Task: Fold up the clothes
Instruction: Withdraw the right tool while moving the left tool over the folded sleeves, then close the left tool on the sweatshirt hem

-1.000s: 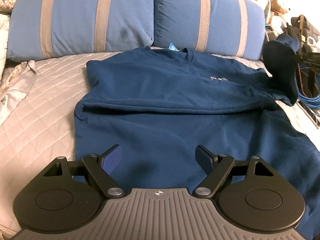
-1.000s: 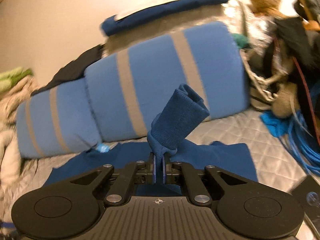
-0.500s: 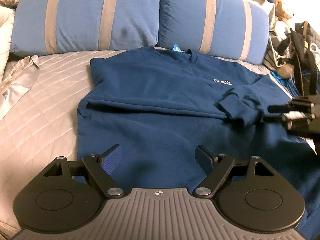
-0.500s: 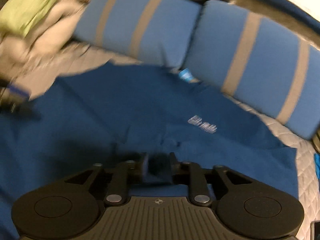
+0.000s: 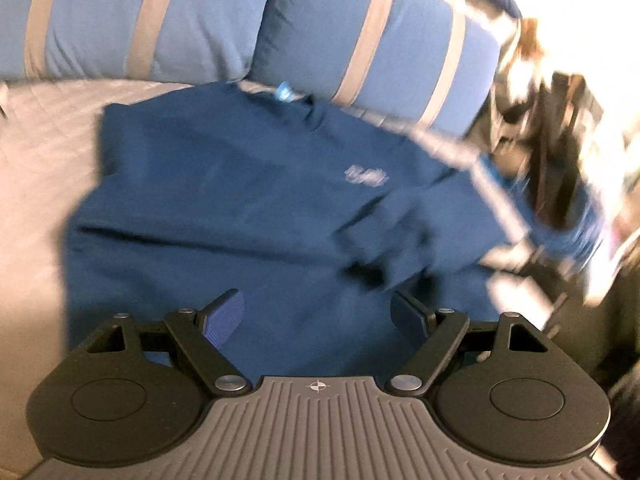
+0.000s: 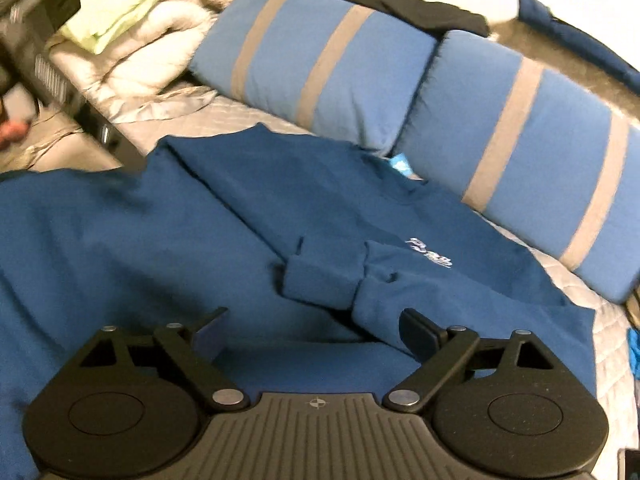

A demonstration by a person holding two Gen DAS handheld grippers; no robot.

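Note:
A dark blue sweatshirt (image 5: 224, 200) lies flat on the quilted bed, collar toward the pillows; it also shows in the right wrist view (image 6: 160, 240). Its right sleeve is folded across the chest, the cuff (image 6: 320, 280) lying below the small white logo (image 6: 430, 256). The left sleeve is folded across the body too. My left gripper (image 5: 318, 316) is open and empty above the hem area. My right gripper (image 6: 316, 332) is open and empty, just short of the folded cuff. The left wrist view is motion-blurred.
Two blue pillows with tan stripes (image 6: 320, 60) (image 5: 372, 36) lie along the bed's head. The grey quilted cover (image 5: 36, 152) shows on the left. Bunched bedding and a green cloth (image 6: 132, 4) lie at the far left. Cluttered bags and cables (image 5: 560, 160) sit beside the bed on the right.
My right gripper carried the sleeve cuff across the chest, laid it down, opened and drew back. My left gripper stayed open and shifted right, blurring its view.

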